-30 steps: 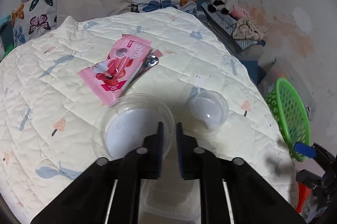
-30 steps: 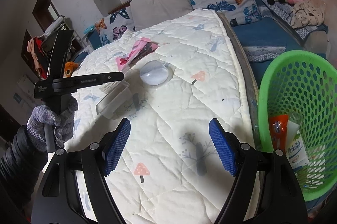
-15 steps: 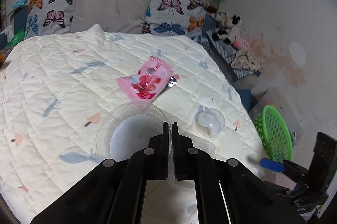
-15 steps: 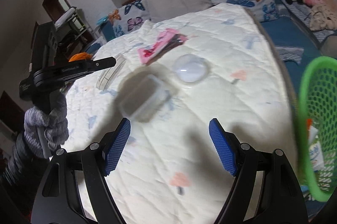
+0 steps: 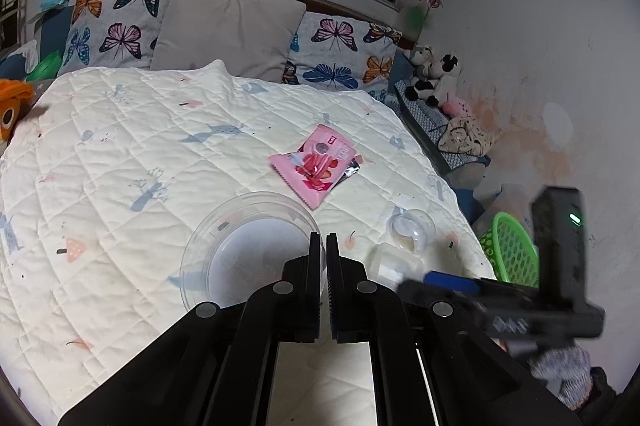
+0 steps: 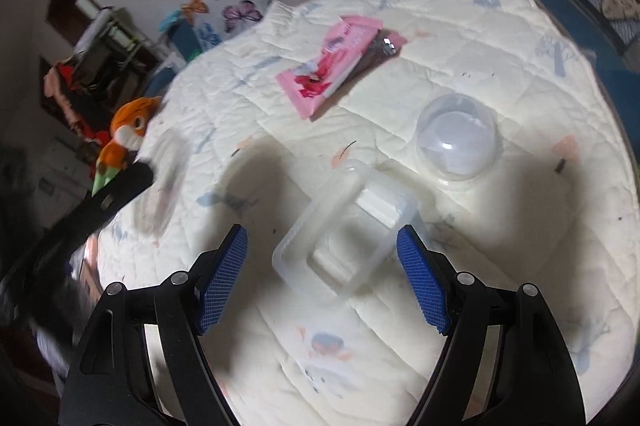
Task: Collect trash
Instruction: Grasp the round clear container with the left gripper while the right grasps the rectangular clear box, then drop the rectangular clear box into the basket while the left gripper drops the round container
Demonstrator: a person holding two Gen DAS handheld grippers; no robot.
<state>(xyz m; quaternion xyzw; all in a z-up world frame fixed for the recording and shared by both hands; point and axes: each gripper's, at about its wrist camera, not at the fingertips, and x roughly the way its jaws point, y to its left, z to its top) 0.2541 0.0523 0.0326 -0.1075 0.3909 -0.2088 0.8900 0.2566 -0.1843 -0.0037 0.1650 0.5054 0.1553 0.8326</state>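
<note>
My left gripper (image 5: 324, 246) is shut on the rim of a round clear plastic lid (image 5: 244, 250) and holds it lifted above the quilt. It shows blurred in the right wrist view (image 6: 164, 181). My right gripper (image 6: 324, 266) is open and hovers over a clear rectangular plastic tub (image 6: 344, 230), which lies between its fingers. A small clear dome cup (image 6: 458, 141) lies beyond the tub; the left wrist view shows it too (image 5: 412, 228). A pink snack wrapper (image 5: 314, 165) lies on the quilt, also in the right wrist view (image 6: 332, 65). A green basket (image 5: 508, 250) stands beside the bed.
The bed is covered by a white quilt (image 5: 120, 153), with butterfly pillows (image 5: 112, 29) and a grey pillow (image 5: 228, 25) at the head. An orange plush toy (image 6: 124, 129) sits at the left edge. Stuffed animals (image 5: 432, 73) lie on the right.
My left gripper rose and pulled back with the round lid. My right gripper swung left from the green basket and came down over the rectangular tub.
</note>
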